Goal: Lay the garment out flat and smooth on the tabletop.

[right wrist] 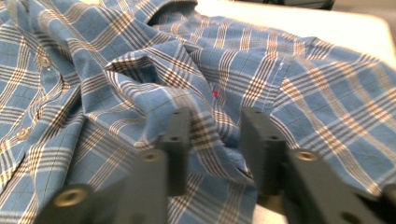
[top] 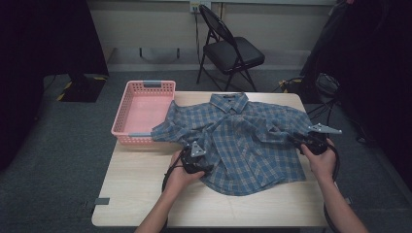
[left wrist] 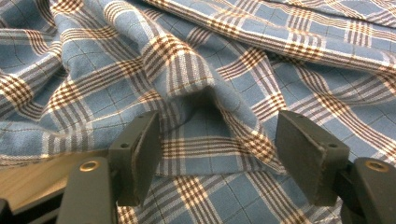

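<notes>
We've got the plaid shirt (top: 243,138) spread on the counter (top: 145,194); left tool (left wrist: 217,156) sits spread with a fold between its jaws, unpinched; right tool (right wrist: 215,140) is partly spread over the sleeve side — let's bite deeper before pulling.

- Setting: a recording room or lab space, not a home.
- Grey carpet floor (top: 58,160), marked with yellow-black hazard tape (top: 65,90).
- Plain light wooden table (top: 145,194) stands alone mid-floor.
- Black folding chair (top: 232,48) against a bare wall; wall socket (top: 197,7) with cables.
- Dark curtains (top: 43,39) at both sides; equipment and cabling (top: 320,85) on the floor at right.
</notes>
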Tool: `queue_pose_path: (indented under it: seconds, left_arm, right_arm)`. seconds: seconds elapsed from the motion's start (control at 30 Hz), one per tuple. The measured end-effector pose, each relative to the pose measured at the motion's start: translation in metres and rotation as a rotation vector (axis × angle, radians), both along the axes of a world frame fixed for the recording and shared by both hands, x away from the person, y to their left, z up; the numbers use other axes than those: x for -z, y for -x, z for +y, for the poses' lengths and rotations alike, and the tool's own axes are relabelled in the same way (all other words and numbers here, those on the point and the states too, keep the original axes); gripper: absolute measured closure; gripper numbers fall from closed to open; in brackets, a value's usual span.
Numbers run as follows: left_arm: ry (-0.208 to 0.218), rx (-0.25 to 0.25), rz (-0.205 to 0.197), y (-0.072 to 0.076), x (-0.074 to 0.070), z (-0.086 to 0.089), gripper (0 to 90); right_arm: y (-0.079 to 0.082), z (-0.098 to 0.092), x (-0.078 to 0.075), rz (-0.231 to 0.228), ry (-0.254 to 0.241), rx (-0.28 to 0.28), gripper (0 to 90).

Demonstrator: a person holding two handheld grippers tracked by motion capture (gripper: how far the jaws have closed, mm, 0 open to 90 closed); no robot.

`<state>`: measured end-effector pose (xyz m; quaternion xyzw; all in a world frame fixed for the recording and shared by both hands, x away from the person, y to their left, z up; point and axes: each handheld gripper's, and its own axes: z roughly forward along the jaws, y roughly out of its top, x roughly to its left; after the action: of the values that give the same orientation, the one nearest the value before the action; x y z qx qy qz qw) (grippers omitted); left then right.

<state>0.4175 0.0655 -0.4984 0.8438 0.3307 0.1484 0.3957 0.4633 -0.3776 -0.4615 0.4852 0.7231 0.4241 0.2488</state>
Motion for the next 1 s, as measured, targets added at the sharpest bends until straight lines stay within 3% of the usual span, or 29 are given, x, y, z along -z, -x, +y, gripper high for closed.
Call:
queue_pose_path:
  seconds: [0.17,0.2,0.27,0.3,0.43,0.67,0.7,0.77,0.93,1.0]
  left_arm:
    - [-0.003,0.001,-0.002,0.0,0.0,0.0,31.6]
    - [-0.003,0.0,-0.002,0.0,0.0,0.0,31.6]
    - [-0.003,0.0,-0.002,0.0,0.0,0.0,31.6]
    - [-0.002,-0.001,-0.002,0.0,0.0,0.0,31.6]
    - [-0.001,-0.003,-0.001,0.0,0.0,0.0,31.5]
    - [0.002,0.005,-0.002,0.001,0.0,0.001,30.7]
    - [0.002,0.005,-0.002,0.001,0.0,0.001,30.6]
    - [0.006,0.009,-0.007,0.002,0.0,0.002,30.6]
    - [0.016,0.007,-0.014,0.004,-0.003,0.007,30.7]
    - [0.016,-0.002,-0.017,0.005,-0.004,0.012,30.6]
  right_arm:
    - [0.027,0.0,0.0,-0.009,0.035,-0.026,52.8]
    - [0.042,-0.002,0.006,0.014,0.048,-0.034,53.1]
    - [0.048,-0.004,0.01,0.038,0.055,-0.041,53.1]
    - [0.059,-0.004,0.022,0.083,0.095,-0.055,52.7]
    - [0.066,-0.004,0.035,0.115,0.119,-0.068,53.3]
    - [0.073,0.002,0.035,0.111,0.113,-0.103,79.3]
    - [0.073,0.002,0.035,0.111,0.113,-0.103,79.3]
    - [0.083,0.004,0.034,0.108,0.118,-0.117,86.2]
    - [0.104,0.003,0.032,0.143,0.106,-0.152,87.5]
    - [0.122,0.002,0.028,0.188,0.088,-0.17,79.4]
